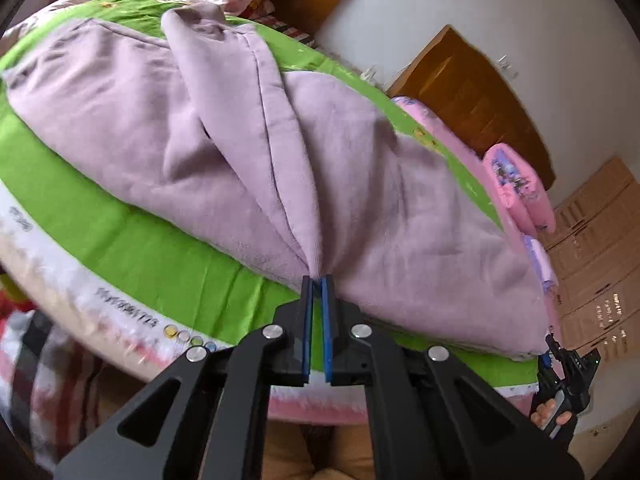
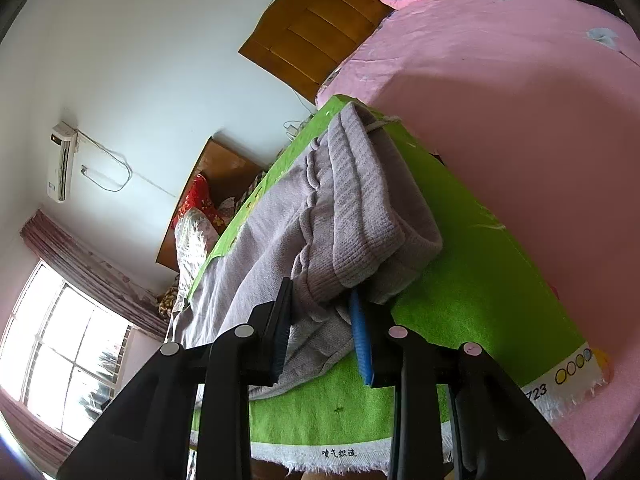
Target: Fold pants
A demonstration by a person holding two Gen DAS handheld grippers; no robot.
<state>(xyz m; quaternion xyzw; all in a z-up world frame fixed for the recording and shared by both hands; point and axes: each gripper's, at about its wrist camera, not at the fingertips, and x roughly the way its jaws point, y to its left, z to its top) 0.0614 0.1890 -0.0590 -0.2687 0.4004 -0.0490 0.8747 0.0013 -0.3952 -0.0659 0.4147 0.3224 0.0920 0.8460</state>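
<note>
Lilac pants (image 1: pixel 224 128) lie spread over a green cloth (image 1: pixel 160 256) on the bed. My left gripper (image 1: pixel 318 280) is shut on a pinched fold at the near edge of the pants. In the right wrist view the ribbed waistband end of the pants (image 2: pixel 352 208) lies folded over itself on the green cloth (image 2: pixel 472 280). My right gripper (image 2: pixel 320 304) has its jaws around the bunched waistband fabric, which fills the gap between the blue pads (image 2: pixel 360 336). The right gripper also shows in the left wrist view (image 1: pixel 560 368) at the pants' far right corner.
A pink bedspread (image 2: pixel 520 80) lies under the green cloth. Pink pillows (image 1: pixel 516 188) and a wooden headboard (image 1: pixel 472 96) sit at the bed's head. Cardboard boxes (image 1: pixel 600 272) stand by the wall. A window (image 2: pixel 60 360) is at the lower left of the right view.
</note>
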